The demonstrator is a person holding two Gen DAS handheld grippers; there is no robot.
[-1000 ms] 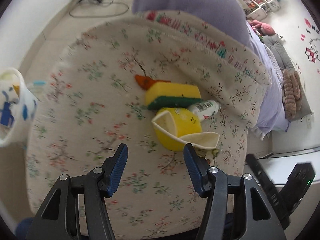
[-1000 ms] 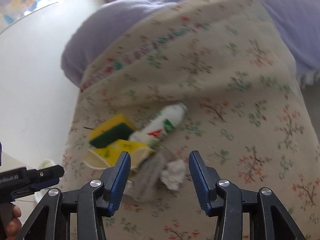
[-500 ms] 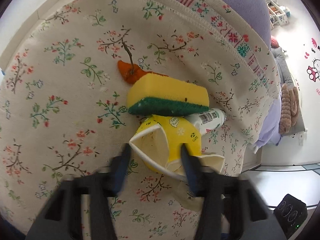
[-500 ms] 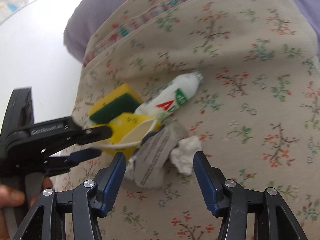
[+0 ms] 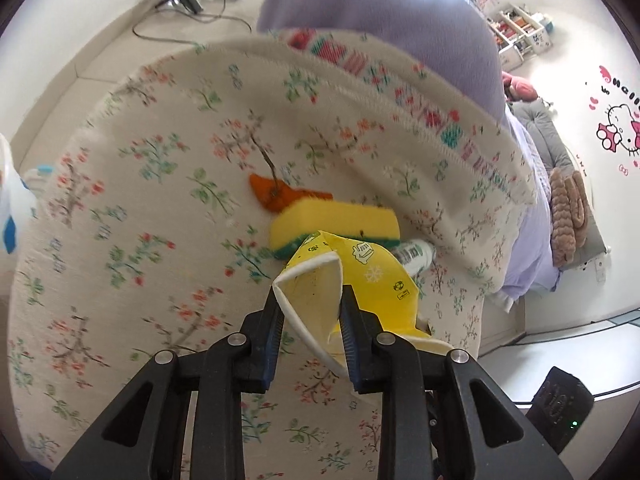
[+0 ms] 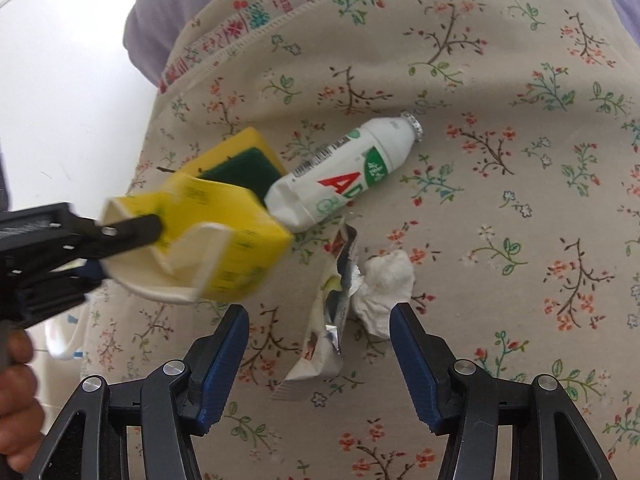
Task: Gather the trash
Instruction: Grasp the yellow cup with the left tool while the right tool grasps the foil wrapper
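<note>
Yellow cup [image 5: 356, 280], crushed paper, sits low in the middle of the left wrist view, its torn rim pinched between the jaws of the left gripper [image 5: 310, 316], which is clamped on it. Just above it lie a sponge [image 5: 340, 220] and, at its right, the end of a bottle [image 5: 416, 254], all on a floral cloth [image 5: 140, 200]. An orange scrap [image 5: 276, 196] pokes out above the sponge. The cup looks raised off the cloth, though the fisheye makes this hard to confirm.

Right wrist view: the cup [image 6: 224, 236] is at middle left, blurred, held by the left gripper [image 6: 120, 240] that comes in from the left edge. The bottle [image 6: 340, 176] lies in the centre with the sponge [image 6: 236, 164] to its left. Below them a foil wrapper [image 6: 328, 320] and a tissue wad [image 6: 384, 284] lie touching each other. The right gripper [image 6: 320, 344] is spread wide, empty, with the wrapper and part of the wad between its fingertips.

The step in hand seems to be picking up the first piece of trash. Next, the left should carry the cup to a bin, which I cannot place, while the right lowers and closes on the wrapper or wad, both thin and light.
</note>
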